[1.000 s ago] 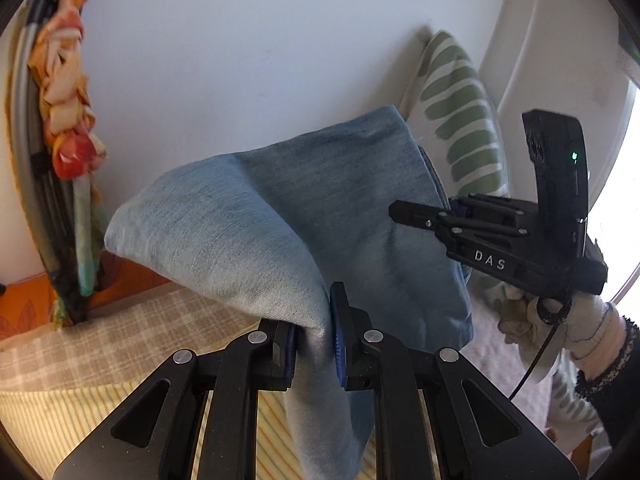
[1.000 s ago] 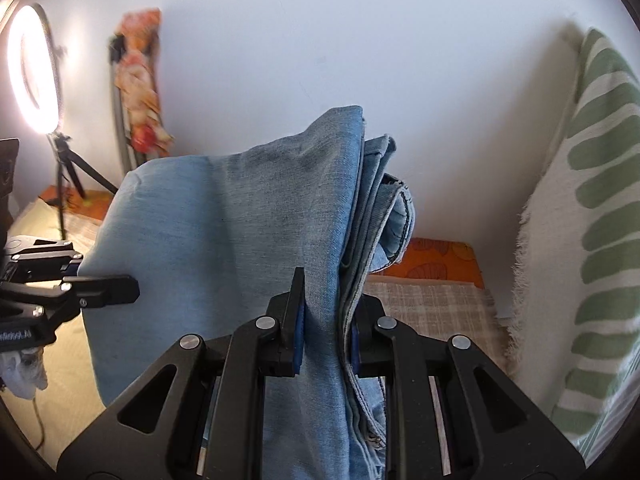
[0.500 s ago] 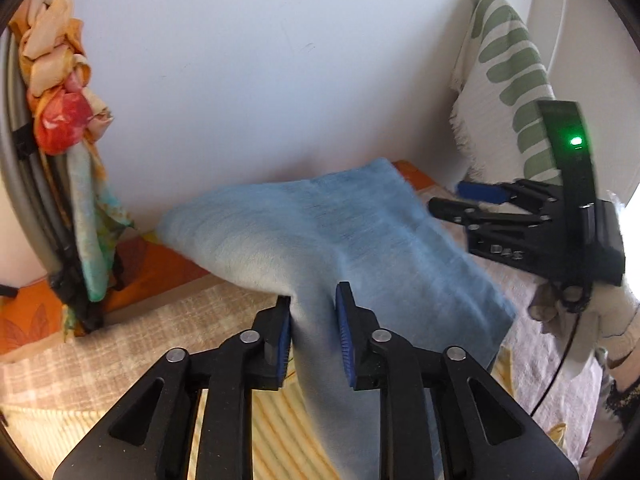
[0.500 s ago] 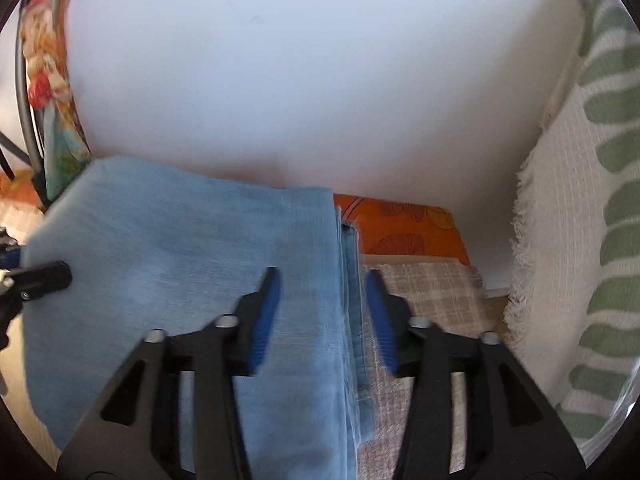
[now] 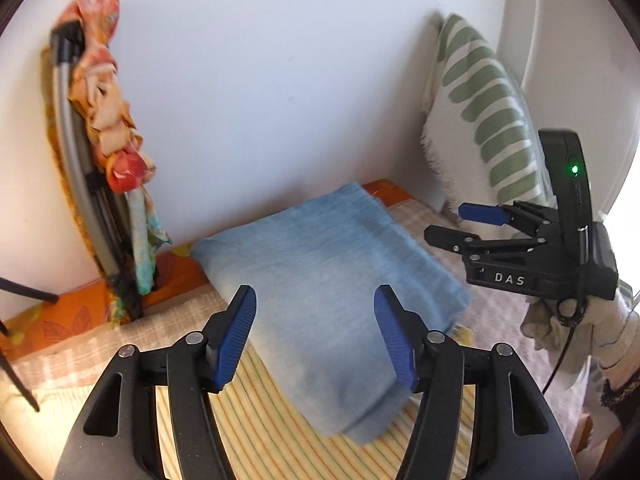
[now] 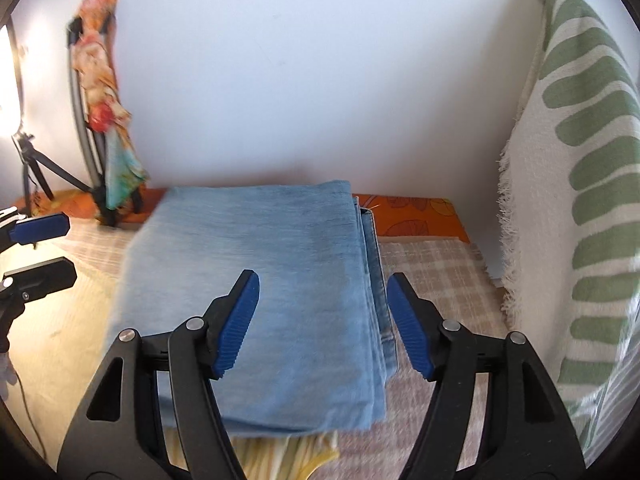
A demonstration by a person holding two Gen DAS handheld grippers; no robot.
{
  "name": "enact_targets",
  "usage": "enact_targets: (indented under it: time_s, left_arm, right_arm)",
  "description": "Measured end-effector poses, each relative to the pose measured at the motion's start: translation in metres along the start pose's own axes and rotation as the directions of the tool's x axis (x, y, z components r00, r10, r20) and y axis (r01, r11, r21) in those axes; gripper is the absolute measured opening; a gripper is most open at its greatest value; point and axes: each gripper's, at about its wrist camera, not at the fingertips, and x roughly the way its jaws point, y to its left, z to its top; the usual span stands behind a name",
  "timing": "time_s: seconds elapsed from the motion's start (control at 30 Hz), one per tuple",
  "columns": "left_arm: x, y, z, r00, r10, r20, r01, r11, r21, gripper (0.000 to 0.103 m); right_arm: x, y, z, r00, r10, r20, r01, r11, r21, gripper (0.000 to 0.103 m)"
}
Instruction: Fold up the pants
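The light blue denim pants (image 5: 320, 280) lie folded into a thick flat rectangle on the bed. In the right wrist view the pants (image 6: 260, 280) show stacked layer edges along their right side. My left gripper (image 5: 314, 312) hovers over the near left part of the bundle, its jaws opening, the blue pads well apart and off the cloth. My right gripper (image 6: 322, 300) hovers over the bundle's right edge, its jaws also opening, nothing pinched. From the left wrist view the right gripper (image 5: 468, 224) stands open at the bundle's right.
A striped and checked bedspread (image 6: 432, 280) covers the bed, with an orange sheet (image 6: 416, 216) along the white wall. A green-striped cushion (image 6: 580, 200) stands at the right. A frame draped with floral cloth (image 5: 108, 120) leans at the left; a ring light on a tripod (image 6: 12, 80) glows beyond.
Both grippers let go of the pants and opened wide. The bundle, held up a second ago, now lies flat on the bed. Both grippers drew back a little.
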Motion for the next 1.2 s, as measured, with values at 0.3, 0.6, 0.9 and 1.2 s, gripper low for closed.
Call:
enact_targets:
  time_s: [0.3, 0.6, 0.9, 1.2]
  left_arm:
    - [-0.058, -0.020, -0.009, 0.998, -0.014, 0.053, 0.014, 1.000, 0.004, 0.066]
    - [-0.124, -0.036, -0.030, 0.994, -0.005, 0.107, 0.002, 1.000, 0.029, 0.071]
    - [-0.186, -0.048, -0.054, 0.984, 0.024, 0.176, -0.029, 0.999, 0.029, 0.081]
    - [-0.204, -0.053, -0.066, 0.976, 0.154, 0.157, -0.159, 0.987, 0.024, 0.083]
  right_arm:
    - [-0.068, 0.002, -0.011, 0.998, -0.003, 0.055, 0.001, 0.999, 0.038, 0.075]
    - [-0.142, 0.023, -0.030, 0.994, 0.011, 0.112, -0.016, 0.999, 0.041, 0.081]
    - [-0.200, 0.055, -0.062, 0.987, 0.015, 0.159, -0.016, 1.000, 0.002, 0.094]
    - [-0.228, 0.073, -0.075, 0.984, 0.019, 0.176, -0.019, 1.000, -0.003, 0.095]
